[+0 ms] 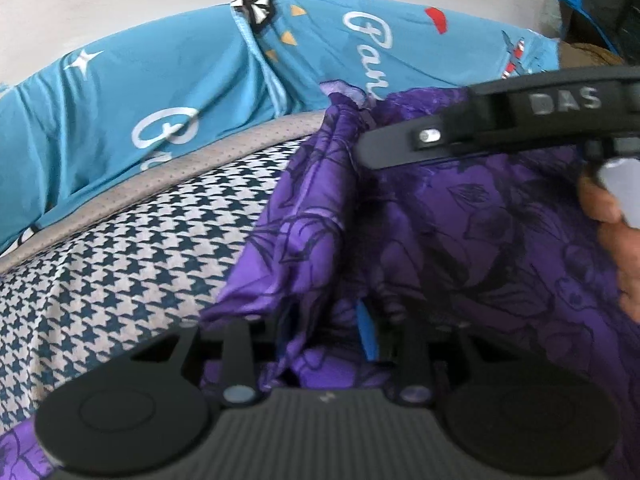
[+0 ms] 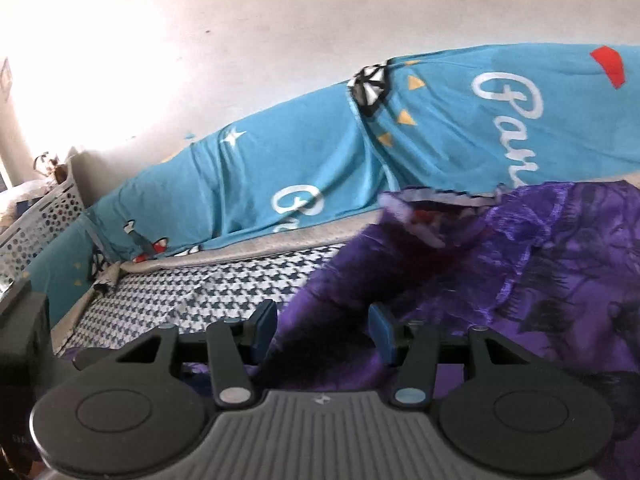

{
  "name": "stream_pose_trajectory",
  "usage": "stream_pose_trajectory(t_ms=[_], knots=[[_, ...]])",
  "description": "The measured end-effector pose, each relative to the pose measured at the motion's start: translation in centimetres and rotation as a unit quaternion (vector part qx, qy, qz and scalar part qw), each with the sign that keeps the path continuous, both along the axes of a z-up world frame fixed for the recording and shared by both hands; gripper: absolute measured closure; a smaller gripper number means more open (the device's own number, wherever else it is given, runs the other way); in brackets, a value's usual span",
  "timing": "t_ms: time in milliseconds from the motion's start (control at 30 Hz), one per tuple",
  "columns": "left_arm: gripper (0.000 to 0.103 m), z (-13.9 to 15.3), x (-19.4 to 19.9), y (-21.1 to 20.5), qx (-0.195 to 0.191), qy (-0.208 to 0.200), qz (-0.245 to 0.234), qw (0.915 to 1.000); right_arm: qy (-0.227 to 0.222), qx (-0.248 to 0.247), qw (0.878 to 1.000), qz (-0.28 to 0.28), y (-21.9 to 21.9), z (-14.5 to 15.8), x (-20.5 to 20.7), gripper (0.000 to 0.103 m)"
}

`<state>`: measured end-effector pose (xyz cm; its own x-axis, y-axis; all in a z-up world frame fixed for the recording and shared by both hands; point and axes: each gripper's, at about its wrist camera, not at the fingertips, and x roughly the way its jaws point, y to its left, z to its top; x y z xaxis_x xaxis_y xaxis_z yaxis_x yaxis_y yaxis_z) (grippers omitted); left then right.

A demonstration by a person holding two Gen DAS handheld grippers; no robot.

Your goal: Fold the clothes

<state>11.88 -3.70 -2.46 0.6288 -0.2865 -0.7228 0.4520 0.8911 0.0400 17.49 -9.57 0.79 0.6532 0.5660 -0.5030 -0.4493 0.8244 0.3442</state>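
Left wrist view: purple garment bunched on houndstooth bed cover, a fold of it between left gripper jaws; can't tell if pinched. Right wrist view: right gripper jaws spread, purple cloth between the blue pads, not pinched. Turquoise sheet behind.
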Motion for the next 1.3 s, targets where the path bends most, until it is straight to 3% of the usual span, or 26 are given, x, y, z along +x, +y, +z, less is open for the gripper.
stream_pose_trajectory(t_ms=[300,367,433,633,867,1300], knots=[[0.071,0.3,-0.8,-0.9,0.006,-0.007,-0.021,0.9997,0.038,-0.011,0.999,-0.017,0.6,-1.9,1.0,0.053],[0.068,0.8,-1.1,-1.0,0.003,-0.014,-0.026,0.9996,0.046,-0.006,0.999,-0.023,0.4,-2.2,1.2,0.059],[0.066,1.3,-1.4,-1.0,0.000,-0.023,-0.029,0.9993,0.054,-0.001,0.998,-0.027,0.1,-2.5,1.4,0.075],[0.055,2.9,-1.5,-1.1,-0.025,-0.053,-0.019,0.9981,0.058,0.007,0.998,-0.029,0.0,-2.6,1.6,0.092],[0.049,3.2,-0.5,-1.5,-0.010,-0.079,0.005,0.9968,0.056,0.007,0.998,-0.033,-0.1,-2.3,1.6,0.095],[0.050,0.8,2.4,-2.8,0.002,-0.045,0.011,0.9989,0.048,-0.002,0.998,-0.030,-1.1,-1.3,0.8,0.094]])
